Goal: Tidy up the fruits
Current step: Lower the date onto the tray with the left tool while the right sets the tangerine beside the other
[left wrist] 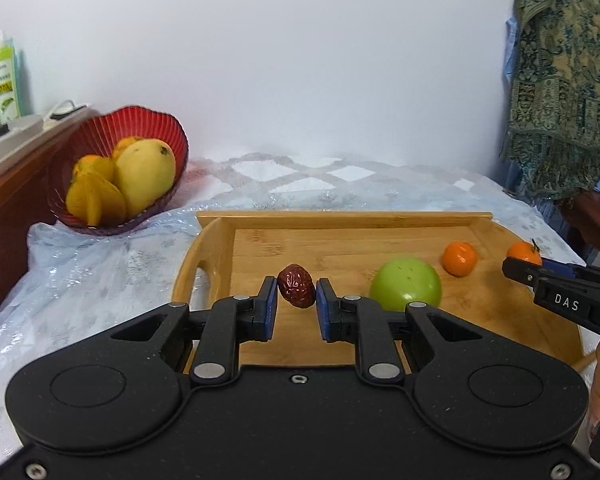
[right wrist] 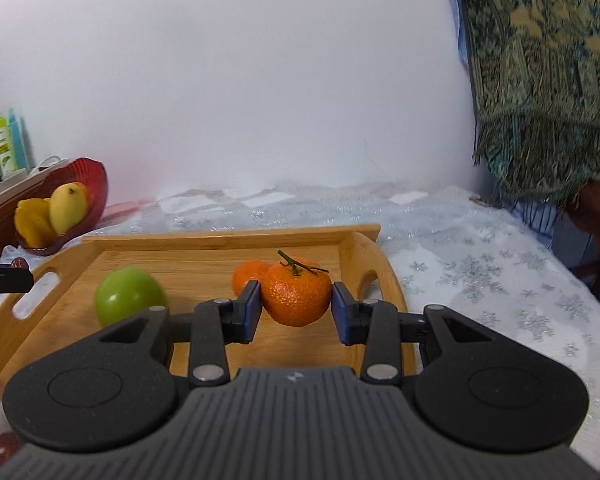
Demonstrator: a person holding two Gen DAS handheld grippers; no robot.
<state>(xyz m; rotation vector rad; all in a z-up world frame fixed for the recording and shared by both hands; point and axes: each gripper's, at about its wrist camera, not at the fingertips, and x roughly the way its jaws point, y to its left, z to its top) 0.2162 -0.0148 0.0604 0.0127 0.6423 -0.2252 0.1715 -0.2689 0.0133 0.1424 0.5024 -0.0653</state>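
Your left gripper [left wrist: 296, 294] has the wrinkled red date [left wrist: 296, 286] pinched between its blue pads, lifted clear above the wooden tray [left wrist: 340, 220]; the narrow grip across the date's short axis looks chosen to keep so small a fruit from slipping. Your right gripper [right wrist: 295, 306] is clamped on the stemmed tangerine [right wrist: 295, 296], pads on its two sides with the stem up, so the soft skin takes even pressure. It seems raised off the tray too, though you cannot be sure from the right wrist view. Left on the tray are a green apple [left wrist: 405, 286] and a second tangerine [left wrist: 459, 258], apart from each other. The red bowl [left wrist: 100, 136] sits beyond the tray's left handle, tilted against dark wooden furniture [left wrist: 4, 216], already holding a mango [left wrist: 145, 174] and other yellow fruit, so it is probably where both pieces belong.
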